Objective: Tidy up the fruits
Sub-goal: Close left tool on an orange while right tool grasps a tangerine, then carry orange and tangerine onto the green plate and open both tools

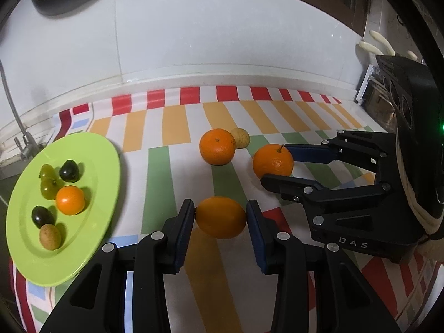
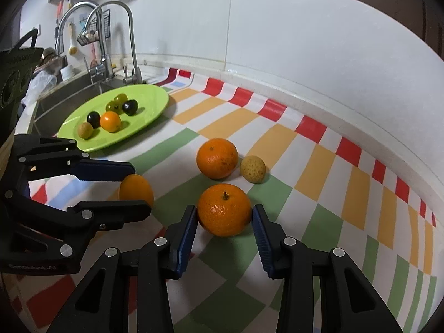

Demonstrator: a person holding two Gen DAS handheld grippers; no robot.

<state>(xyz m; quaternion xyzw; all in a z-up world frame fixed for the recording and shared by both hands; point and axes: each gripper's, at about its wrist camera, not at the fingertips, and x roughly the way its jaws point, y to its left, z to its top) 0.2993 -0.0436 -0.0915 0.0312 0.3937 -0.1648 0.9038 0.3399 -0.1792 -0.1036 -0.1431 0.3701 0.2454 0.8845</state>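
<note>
Six small fruits lie on the plate. Beside it, left gripper pinches a kumquat, right gripper pinches an orange; another orange and a longan remain.

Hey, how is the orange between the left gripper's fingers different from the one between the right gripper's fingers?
The smooth oval orange in the left gripper shows no stem; the rounder, dimpled orange in the right gripper has a short stem pointing up. The oval one looks plain and evenly coloured, while the round one carries small dark specks. The oval one also lies nearer the green plate. Both are orange, sit on the checked tablecloth and are flanked by blue-padded fingers.
</note>
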